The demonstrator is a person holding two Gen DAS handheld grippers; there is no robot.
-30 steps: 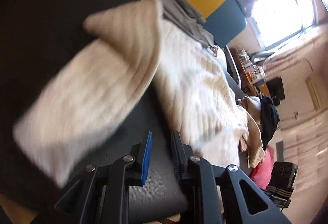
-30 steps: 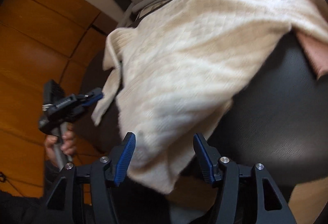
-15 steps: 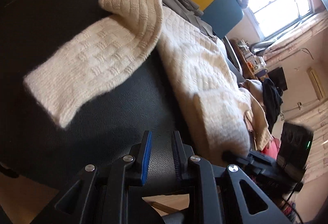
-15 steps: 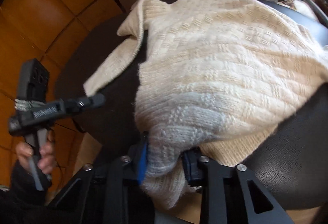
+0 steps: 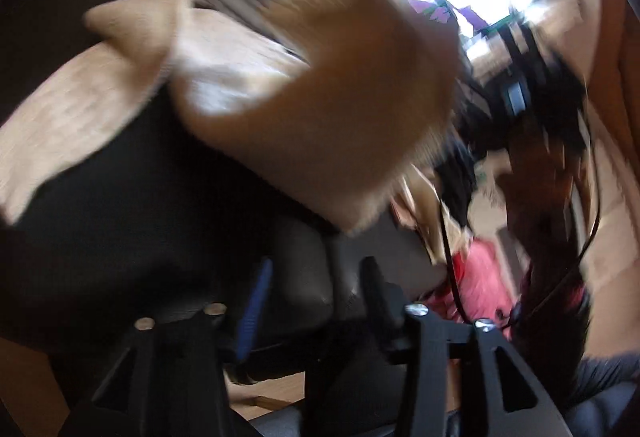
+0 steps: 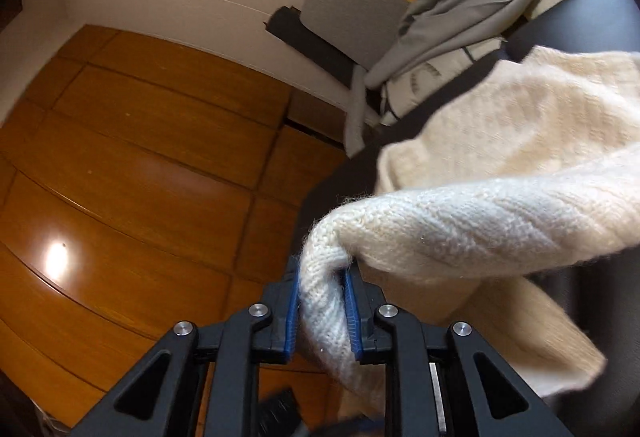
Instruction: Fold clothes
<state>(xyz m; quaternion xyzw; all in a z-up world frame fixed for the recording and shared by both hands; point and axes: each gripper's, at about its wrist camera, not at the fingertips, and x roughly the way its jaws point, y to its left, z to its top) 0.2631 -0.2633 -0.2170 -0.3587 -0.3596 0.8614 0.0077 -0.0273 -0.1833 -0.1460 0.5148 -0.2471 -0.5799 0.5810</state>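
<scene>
Between the right gripper [image 6: 323,311] pads a thick fold of the cream knit sweater [image 6: 500,141] is pinched, lifted off the black table [image 5: 120,229]; the left gripper [image 5: 314,301], jaws just spread and empty, trails; bulky knit may slip, or its loose sleeve drag the fold askew.

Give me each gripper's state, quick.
Left gripper: open, just opened, nothing between its fingers.
Right gripper: shut on the sweater.

wrist views, close (both share sweater [image 6: 500,221])
</scene>
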